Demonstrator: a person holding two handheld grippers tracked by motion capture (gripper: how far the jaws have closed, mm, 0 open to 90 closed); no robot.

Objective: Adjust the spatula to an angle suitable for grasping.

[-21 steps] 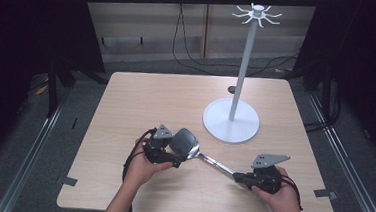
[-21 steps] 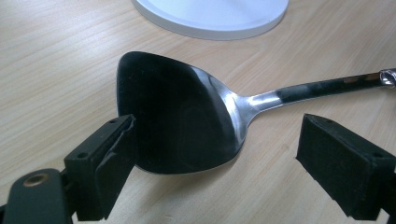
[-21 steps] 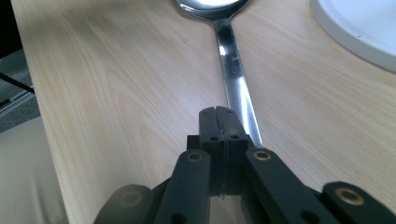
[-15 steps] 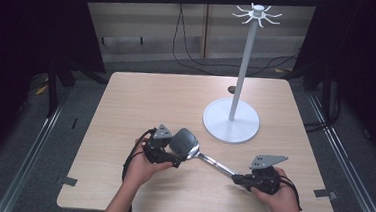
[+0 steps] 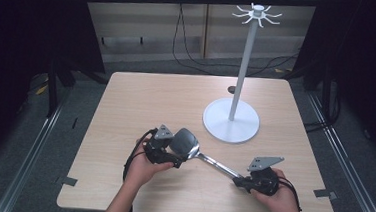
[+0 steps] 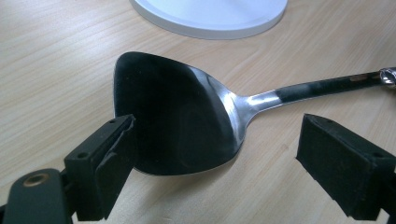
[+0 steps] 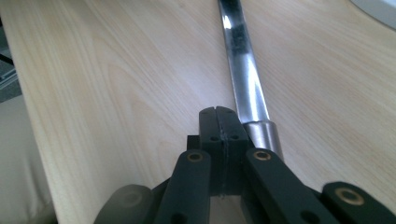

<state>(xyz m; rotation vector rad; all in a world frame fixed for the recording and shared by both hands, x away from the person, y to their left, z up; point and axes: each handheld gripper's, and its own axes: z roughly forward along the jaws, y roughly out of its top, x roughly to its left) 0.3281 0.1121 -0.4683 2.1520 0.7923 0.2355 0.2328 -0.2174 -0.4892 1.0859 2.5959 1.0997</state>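
Note:
A metal spatula (image 5: 187, 142) lies flat on the wooden table (image 5: 151, 98), its dark shiny blade (image 6: 177, 116) at the left and its long handle (image 7: 245, 79) running towards the right hand. My left gripper (image 6: 224, 151) is open, its jaws standing wide on either side of the blade, the left pad (image 6: 109, 163) right at the blade's edge. In the high view the left gripper (image 5: 176, 157) sits low at the blade. My right gripper (image 7: 218, 114) is shut with nothing between its pads; the handle's end lies just beside it. The right gripper (image 5: 239, 181) rests near the table's front edge.
A white stand with a round base (image 5: 231, 120), a tall pole (image 5: 244, 65) and a ring of hooks (image 5: 257, 13) on top stands at the table's right, just beyond the spatula. Its base edge (image 6: 210, 18) shows close behind the blade.

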